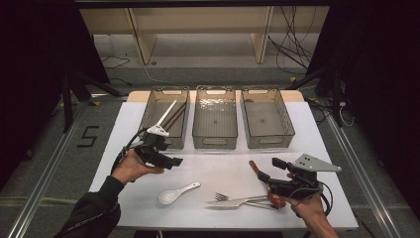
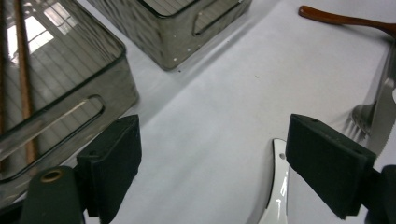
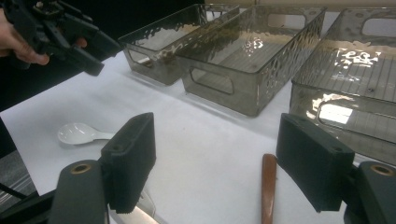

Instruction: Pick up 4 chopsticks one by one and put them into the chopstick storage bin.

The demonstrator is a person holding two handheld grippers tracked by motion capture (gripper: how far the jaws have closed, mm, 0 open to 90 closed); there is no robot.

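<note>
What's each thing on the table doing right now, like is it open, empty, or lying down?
Left gripper: open, holds nothing.
Right gripper: open, holds nothing.
Left bin: holds chopsticks.
Middle bin: empty.
Right bin: empty.
White spoon: lying flat, untouched.
Fork: lying flat.
Knife: lying beside the fork.
Wooden handle: lying under the right gripper.

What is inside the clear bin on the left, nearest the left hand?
The left bin holds brown chopsticks lying slanted; the hand-held gripper covers its near corner. The middle bin and right bin look empty.
</note>
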